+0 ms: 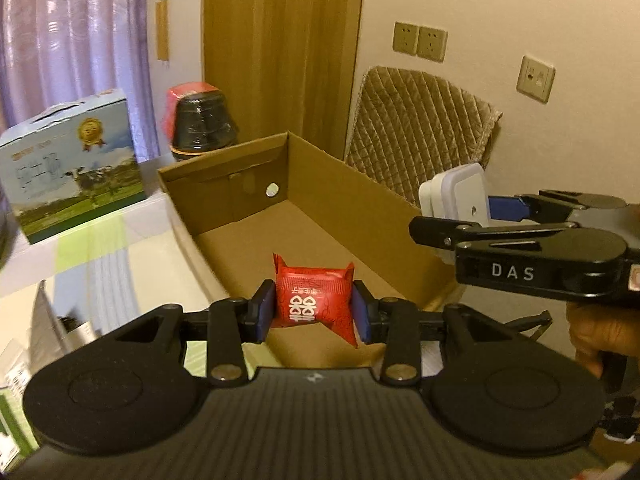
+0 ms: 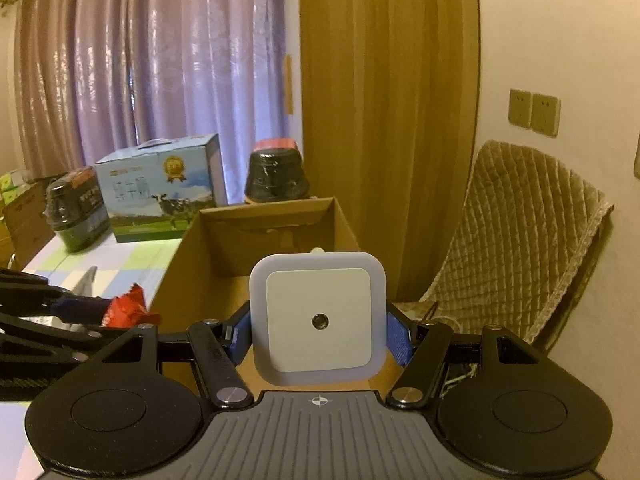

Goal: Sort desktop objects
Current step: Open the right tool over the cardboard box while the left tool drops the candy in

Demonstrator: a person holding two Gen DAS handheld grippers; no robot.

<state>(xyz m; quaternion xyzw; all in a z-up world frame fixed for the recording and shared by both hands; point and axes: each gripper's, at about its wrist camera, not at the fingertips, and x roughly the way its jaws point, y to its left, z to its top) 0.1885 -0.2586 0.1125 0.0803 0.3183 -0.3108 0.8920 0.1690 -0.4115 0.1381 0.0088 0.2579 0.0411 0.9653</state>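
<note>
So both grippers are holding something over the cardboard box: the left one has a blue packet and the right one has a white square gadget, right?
Nearly. The packet in the left gripper is red, not blue; the left wrist view shows the red packet clamped between the blue pads. The rest holds: the right gripper grips the white square gadget by the cardboard box.

Left tongs (image 1: 315, 307) clamp a red packet (image 1: 314, 304) above the cardboard box (image 1: 360, 200).

This is looking like a lived-in home room: shiny lilac pleated curtains (image 2: 152, 64) are hanging beside a mustard fabric drape (image 2: 384, 112). A quilted beige cushioned chair (image 1: 416, 136) is standing under beige wall sockets (image 1: 420, 42), and a blue cow-printed milk carton (image 2: 164, 190) is sitting on the pastel-checked desk (image 2: 120, 260).
</note>
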